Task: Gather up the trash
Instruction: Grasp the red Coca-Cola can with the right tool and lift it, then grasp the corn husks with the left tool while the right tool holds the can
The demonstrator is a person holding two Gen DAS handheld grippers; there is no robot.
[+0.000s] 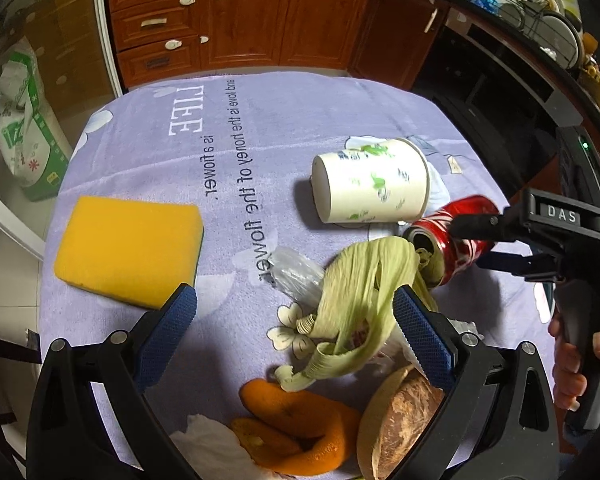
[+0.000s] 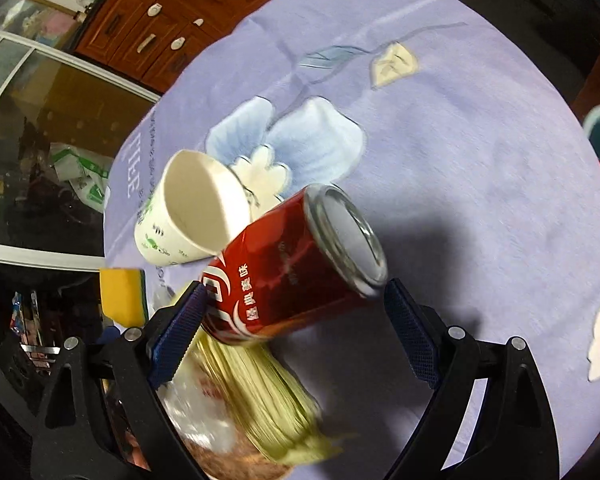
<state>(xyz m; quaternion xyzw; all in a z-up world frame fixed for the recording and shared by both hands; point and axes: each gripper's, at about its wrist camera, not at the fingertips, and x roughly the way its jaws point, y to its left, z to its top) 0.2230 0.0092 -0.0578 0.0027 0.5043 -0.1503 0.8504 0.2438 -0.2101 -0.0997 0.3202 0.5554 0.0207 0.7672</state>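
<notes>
A red soda can (image 1: 456, 236) lies on its side on the lilac tablecloth (image 1: 260, 128). My right gripper (image 1: 470, 240) has its fingers on both sides of the can (image 2: 292, 272); its jaws stand wide around it. My right gripper (image 2: 296, 320) looks open. A paper cup (image 1: 374, 180) lies on its side just beyond the can, and it also shows in the right wrist view (image 2: 192, 208). Pale green corn husks (image 1: 356, 300) lie between my left gripper's (image 1: 296, 320) open fingers. Orange peel (image 1: 300, 420), a coconut shell (image 1: 400, 416), a clear plastic bag (image 1: 296, 272) and white tissue (image 1: 212, 448) lie close by.
A yellow sponge (image 1: 128, 250) lies on the cloth at the left. Wooden cabinets (image 1: 240, 16) stand beyond the table. A green and white bag (image 1: 24, 120) sits on the floor at the left. A dish rack (image 1: 548, 12) stands on the counter at the far right.
</notes>
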